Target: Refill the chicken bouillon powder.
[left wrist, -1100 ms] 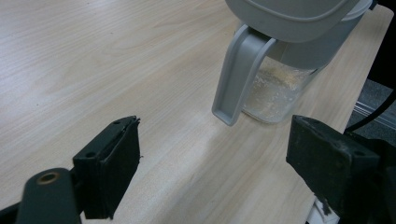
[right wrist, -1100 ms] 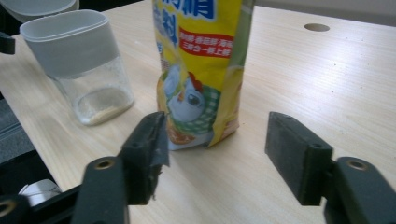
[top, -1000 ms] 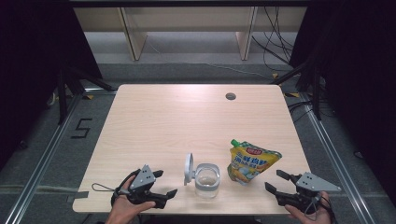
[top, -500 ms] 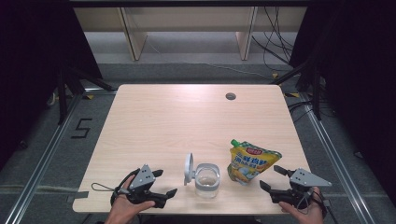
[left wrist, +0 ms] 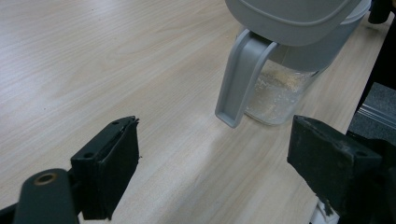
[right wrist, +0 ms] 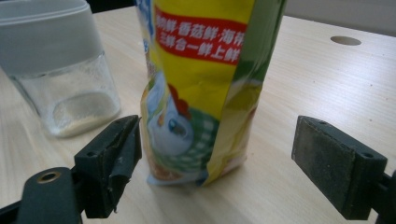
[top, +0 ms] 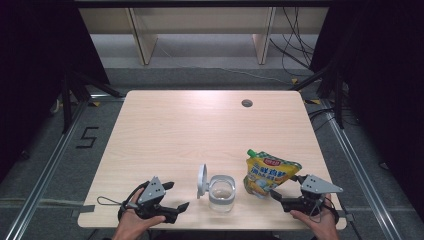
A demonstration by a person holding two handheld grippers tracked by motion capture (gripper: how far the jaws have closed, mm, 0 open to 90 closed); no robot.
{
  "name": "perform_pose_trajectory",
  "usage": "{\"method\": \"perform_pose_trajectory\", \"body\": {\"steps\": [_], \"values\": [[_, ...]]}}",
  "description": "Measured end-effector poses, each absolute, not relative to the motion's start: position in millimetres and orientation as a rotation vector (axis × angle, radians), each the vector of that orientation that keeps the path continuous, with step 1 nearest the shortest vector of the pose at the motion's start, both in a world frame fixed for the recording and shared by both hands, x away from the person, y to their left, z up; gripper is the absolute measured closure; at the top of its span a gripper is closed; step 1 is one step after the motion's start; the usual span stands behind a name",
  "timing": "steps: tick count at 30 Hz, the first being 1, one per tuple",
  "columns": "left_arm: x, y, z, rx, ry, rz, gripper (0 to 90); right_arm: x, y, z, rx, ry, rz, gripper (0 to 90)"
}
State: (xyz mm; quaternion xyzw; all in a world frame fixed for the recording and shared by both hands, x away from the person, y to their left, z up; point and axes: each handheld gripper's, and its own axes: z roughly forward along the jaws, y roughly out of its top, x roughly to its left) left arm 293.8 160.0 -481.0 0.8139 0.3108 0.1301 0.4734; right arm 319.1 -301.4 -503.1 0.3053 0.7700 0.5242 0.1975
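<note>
With our right gripper spread wide around the standing seasoning pouch at the table's near right edge, we judge it light, soft and crinkly, best pinched across its fuller lower body.

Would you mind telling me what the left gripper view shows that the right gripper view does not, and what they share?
Left gripper view alone: the jar's grey flip lid, open, with its latch hanging down, and that gripper's open jaws over bare table. Right gripper view alone: the yellow pouch standing upright ahead of the right gripper, between its open jaws, untouched, plus the round hole in the tabletop. Both: the glass jar holding a little pale powder.
</note>
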Motion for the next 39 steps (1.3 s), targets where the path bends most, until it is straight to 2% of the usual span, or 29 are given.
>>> {"method": "perform_pose_trajectory", "body": {"steps": [24, 35, 39], "values": [[294.0, 158.3, -483.4, 1.998, 0.758, 0.312, 15.9, 339.4, -281.5, -512.3, 0.819, 2.121, 1.566, 18.9], [293.8, 157.9, -483.5, 2.015, 0.744, 0.325, 15.9, 340.8, -279.8, -514.0, 0.831, 2.124, 1.575, 22.0], [293.7, 157.2, -484.3, 2.013, 0.749, 0.307, 15.8, 340.8, -277.9, -513.7, 0.876, 2.135, 1.64, 25.8]]}}
